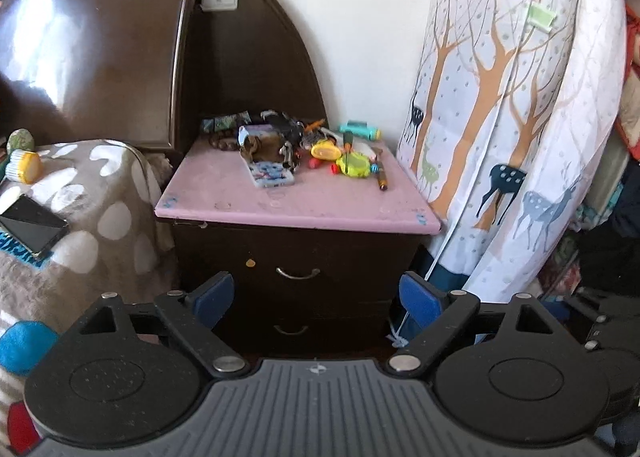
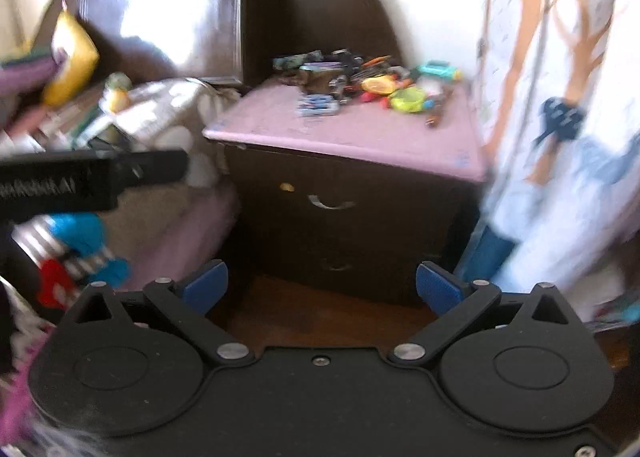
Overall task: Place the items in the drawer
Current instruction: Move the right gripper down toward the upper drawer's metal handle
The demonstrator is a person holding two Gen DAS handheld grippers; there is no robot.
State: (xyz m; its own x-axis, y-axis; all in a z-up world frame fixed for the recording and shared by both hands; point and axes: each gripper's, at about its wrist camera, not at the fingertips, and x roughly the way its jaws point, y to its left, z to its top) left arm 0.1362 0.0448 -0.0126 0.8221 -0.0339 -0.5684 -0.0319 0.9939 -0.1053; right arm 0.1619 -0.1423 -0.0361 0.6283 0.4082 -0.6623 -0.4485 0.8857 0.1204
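while facing nightstand (image 1: 296,213):
left gripper (image 1: 316,293): jaws wide apart, nothing held
right gripper (image 2: 322,289): jaws wide apart, nothing held
items (image 1: 304,149): heaped along back edge of pink top
top drawer (image 1: 298,273): closed

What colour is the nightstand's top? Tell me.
Pink, on the nightstand's top; clearest in the left wrist view.

A clutter of small items (image 1: 312,149) lies toward the back of the nightstand (image 1: 296,209) top. The bed (image 1: 72,217) is left of the nightstand, a curtain (image 1: 512,117) right, the headboard (image 1: 248,69) behind. Two drawers (image 1: 298,275) sit in its front, one above the other.
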